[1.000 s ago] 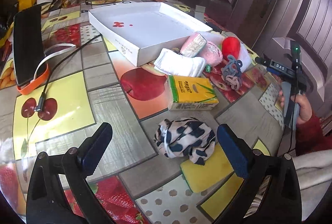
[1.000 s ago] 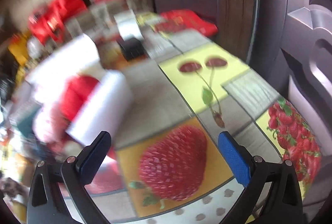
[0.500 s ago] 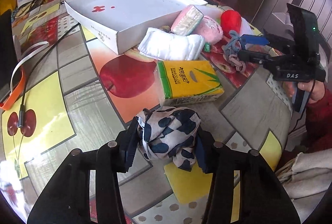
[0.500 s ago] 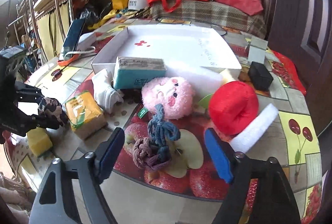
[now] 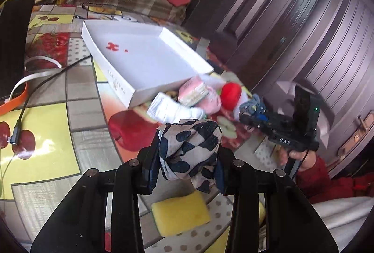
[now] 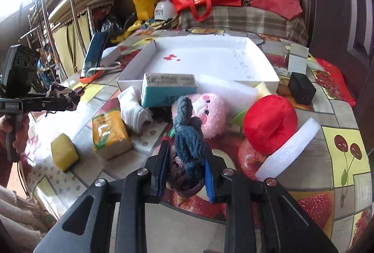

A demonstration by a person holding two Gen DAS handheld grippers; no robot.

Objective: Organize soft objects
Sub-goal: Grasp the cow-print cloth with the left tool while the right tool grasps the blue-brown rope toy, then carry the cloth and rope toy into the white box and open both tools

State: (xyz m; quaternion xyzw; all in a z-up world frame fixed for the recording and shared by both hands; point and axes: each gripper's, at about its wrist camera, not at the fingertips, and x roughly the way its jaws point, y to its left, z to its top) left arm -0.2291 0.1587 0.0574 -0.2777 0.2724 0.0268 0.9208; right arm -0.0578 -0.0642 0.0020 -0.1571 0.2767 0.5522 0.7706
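Note:
My left gripper [image 5: 187, 166] is shut on a spotted black-and-cream cloth [image 5: 189, 150] and holds it lifted above the table; it also shows in the right wrist view [image 6: 64, 95]. My right gripper [image 6: 185, 173] is shut on a knitted blue and purple bundle [image 6: 188, 145], raised a little off the table in front of a pink plush [image 6: 205, 112]. An open white box [image 5: 145, 61] [image 6: 210, 61] stands behind the pile. White socks [image 6: 132, 108], a teal packet [image 6: 168, 89], a red plush [image 6: 268, 122] and a yellow tissue pack [image 6: 109, 133] lie near it.
A yellow sponge [image 5: 181, 214] [image 6: 64, 152] lies near the table's front edge. A white foam strip [image 6: 287, 150] lies at the right. A black block [image 6: 301, 88] and small white box [image 6: 298, 60] stand by the box. A phone [image 6: 93, 55], cables and bags are at the back.
My left gripper has lifted the spotted cloth off the table. My right gripper has closed on the knitted bundle and raised it slightly.

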